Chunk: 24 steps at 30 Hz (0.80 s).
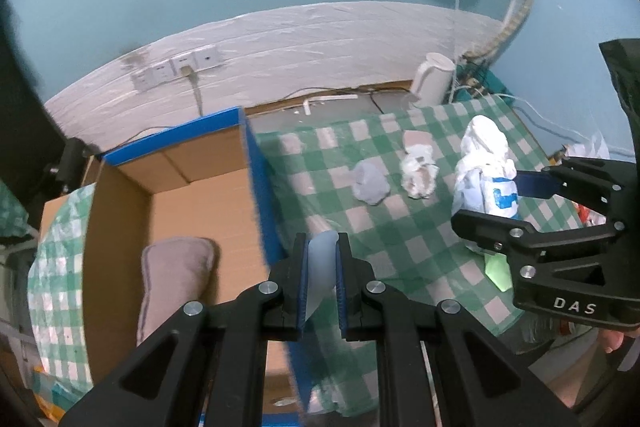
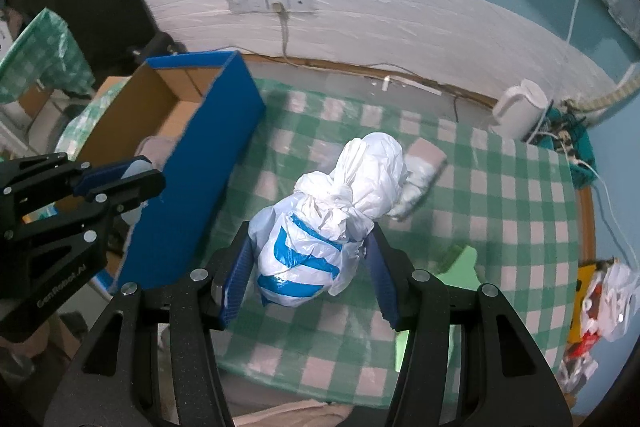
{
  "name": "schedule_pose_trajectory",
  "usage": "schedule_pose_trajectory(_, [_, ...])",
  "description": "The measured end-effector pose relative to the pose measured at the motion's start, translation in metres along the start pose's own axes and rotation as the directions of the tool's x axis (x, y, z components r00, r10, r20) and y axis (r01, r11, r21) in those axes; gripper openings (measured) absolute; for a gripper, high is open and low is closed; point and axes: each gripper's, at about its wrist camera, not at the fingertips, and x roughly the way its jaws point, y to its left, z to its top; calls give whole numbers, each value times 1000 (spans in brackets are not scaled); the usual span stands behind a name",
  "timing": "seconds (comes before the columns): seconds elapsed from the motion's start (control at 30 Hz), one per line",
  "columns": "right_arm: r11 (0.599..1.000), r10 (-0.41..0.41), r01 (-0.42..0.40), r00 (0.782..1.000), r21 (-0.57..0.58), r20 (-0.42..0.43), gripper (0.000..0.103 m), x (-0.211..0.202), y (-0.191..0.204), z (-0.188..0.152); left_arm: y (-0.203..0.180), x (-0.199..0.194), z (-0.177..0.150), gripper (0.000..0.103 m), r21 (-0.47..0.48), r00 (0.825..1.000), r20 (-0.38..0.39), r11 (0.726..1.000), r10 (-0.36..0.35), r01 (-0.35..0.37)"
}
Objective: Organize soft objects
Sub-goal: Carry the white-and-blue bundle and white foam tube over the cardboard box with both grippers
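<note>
Jaws come first in the left wrist view: the left gripper is squeezed almost shut on a thin, pale, see-through plastic bag that sticks up between its blue pads. Below and to the left of those jaws sits the open brown cardboard box with blue edges, and a soft grey-pink pillow lies inside it. Past the jaws, to the right on the green and white checked cloth, rest a small grey crumpled bundle and a small white and pink bundle. In the right wrist view, the right gripper is about half open, and its two blue pads press on the sides of a puffy white plastic bag with blue stripes and a knotted top. The box stands to the left of these jaws. That bag looks light, soft and squashy, and its skin looks slippery, so it may slide. Its round belly below the knot seems the best place to hold it, with a gentle squeeze.
</note>
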Motion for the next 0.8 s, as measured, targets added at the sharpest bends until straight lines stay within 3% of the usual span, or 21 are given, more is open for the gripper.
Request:
schedule_pose_trajectory(0.33, [996, 42, -41, 999, -76, 13, 54, -1, 51, 22, 54, -8, -14, 12, -83, 998, 10, 995, 54, -53])
schedule_pose_trajectory(0.8, [978, 85, -90, 996, -190, -31, 54, 22, 127, 39, 114, -7, -33, 12, -182, 995, -16, 978, 103, -104])
